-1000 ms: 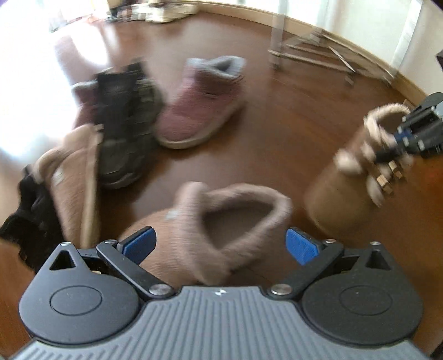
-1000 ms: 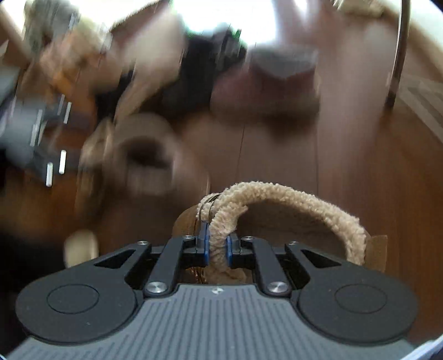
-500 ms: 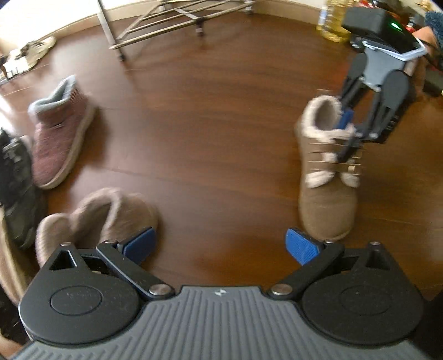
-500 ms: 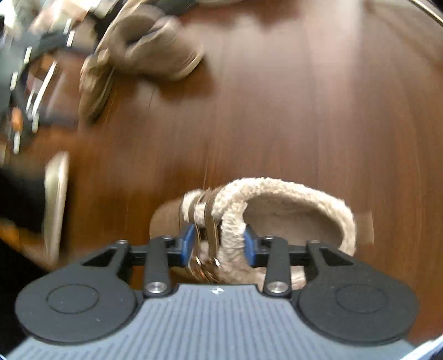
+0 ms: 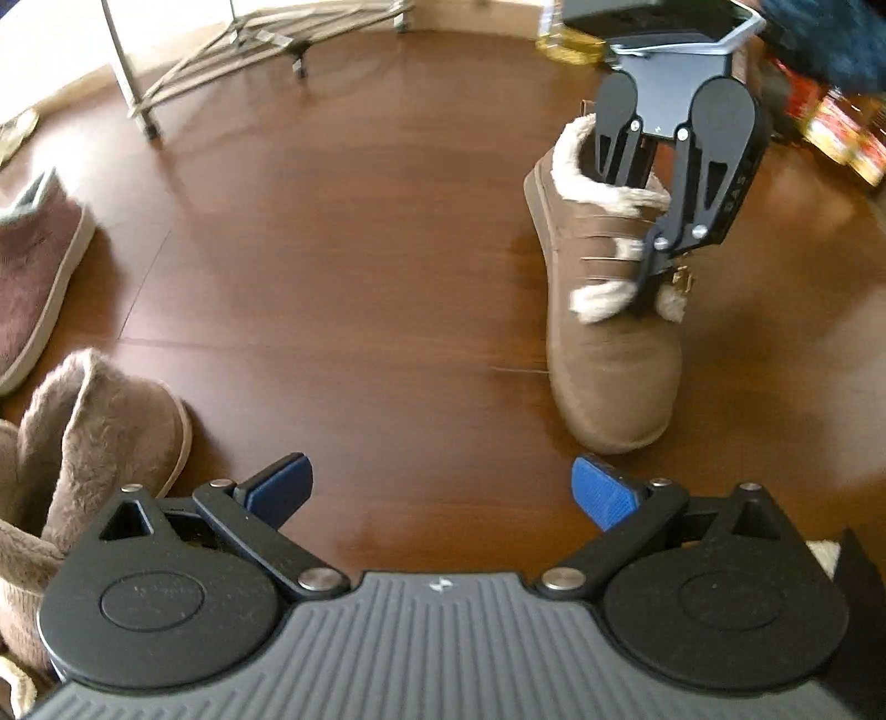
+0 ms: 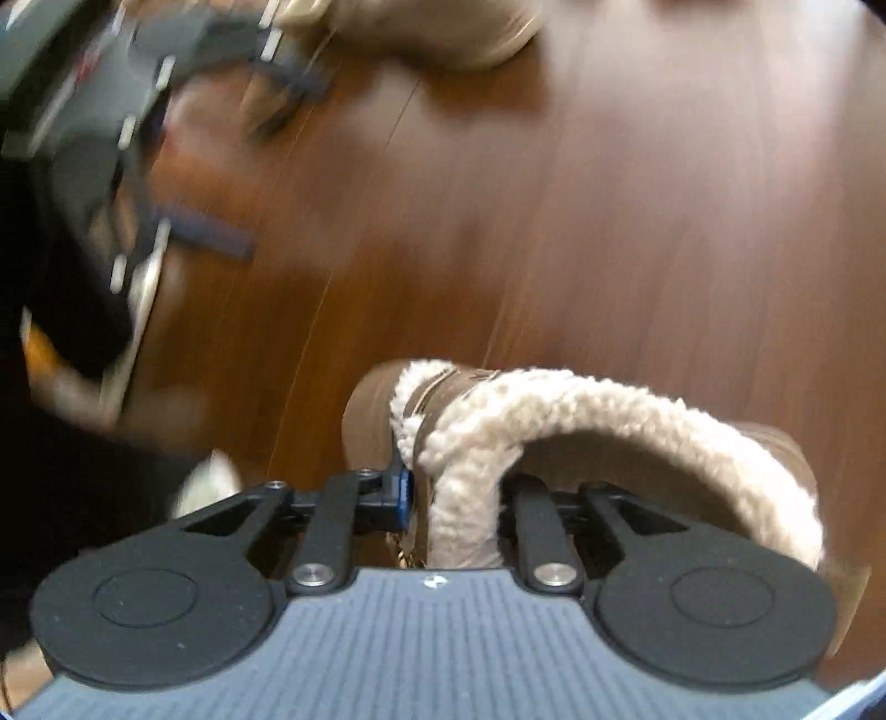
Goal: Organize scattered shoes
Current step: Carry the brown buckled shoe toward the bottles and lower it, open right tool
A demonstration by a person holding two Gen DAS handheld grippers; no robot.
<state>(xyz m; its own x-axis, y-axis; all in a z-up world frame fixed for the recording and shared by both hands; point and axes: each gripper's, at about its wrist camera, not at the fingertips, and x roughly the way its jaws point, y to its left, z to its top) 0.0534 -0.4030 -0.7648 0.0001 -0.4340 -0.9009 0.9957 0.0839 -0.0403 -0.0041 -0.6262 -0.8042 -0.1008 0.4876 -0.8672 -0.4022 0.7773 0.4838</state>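
Item: tan boot [image 5: 606, 310] with pale fleece lining and strapped front, sole flat on the wooden floor [image 5: 354, 232], on open boards with no floor edge close by. Long axis: in the left wrist view it runs from the heel and fleece collar at the far end to the rounded toe at the near end, so the toe points toward the left gripper [image 5: 440, 490]. Holder: right gripper [image 6: 451, 498], its jaws set either side of the fleece collar beside the straps, one finger inside the opening and one outside; a gap shows at the blue pad, so this reads as a loosened hold, though firm contact cannot be told from these views. Left gripper: jaws wide apart, holding nothing, low over bare floor, the boot's toe just ahead and to its right. Nearer tool to the boot: the right one, by far. Other stock: a fluffy brown boot [image 5: 99, 437] slumped just to the left of the left gripper; a maroon boot [image 5: 33, 277] farther left; a metal rack [image 5: 249, 44] by the far wall. Judgement: the tan boot looks placed; the fluffy brown boot is the left gripper's nearest pickup, calling for a turn leftward.
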